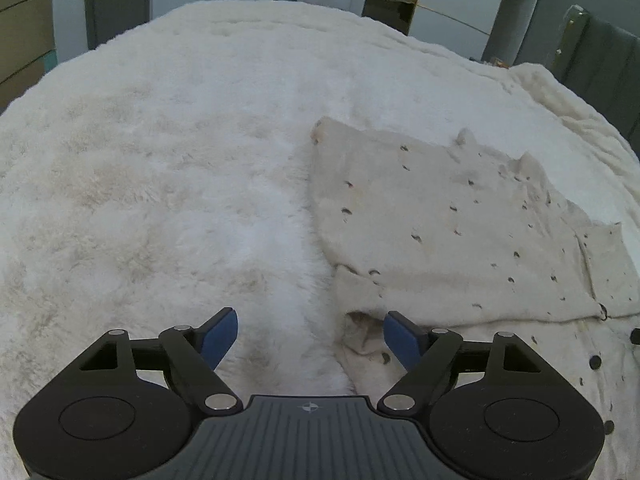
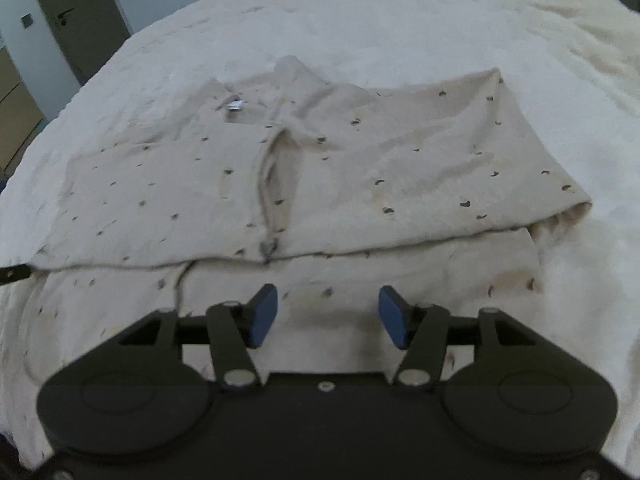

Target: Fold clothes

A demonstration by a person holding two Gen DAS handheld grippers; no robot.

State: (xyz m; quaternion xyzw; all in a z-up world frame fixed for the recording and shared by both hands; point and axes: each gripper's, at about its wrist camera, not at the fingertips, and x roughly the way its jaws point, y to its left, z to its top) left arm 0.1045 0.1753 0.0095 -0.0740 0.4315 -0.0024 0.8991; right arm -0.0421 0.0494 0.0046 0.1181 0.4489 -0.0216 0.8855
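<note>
Lettering on the small silver neck tag point(image 2: 234, 105) is too blurred to read, sitting at the collar of the cream fuzzy cardigan with dark speckles point(image 2: 360, 168), which lies partly folded on the white fluffy bedspread point(image 1: 160, 160). Left gripper point(image 1: 310, 338) gapes wide and empty at the garment's near corner; right gripper point(image 2: 327, 316) hangs wide open over the lower hem, gripping nothing. Dark round buttons point(image 1: 595, 361) run off frame at the left view's right edge.
</note>
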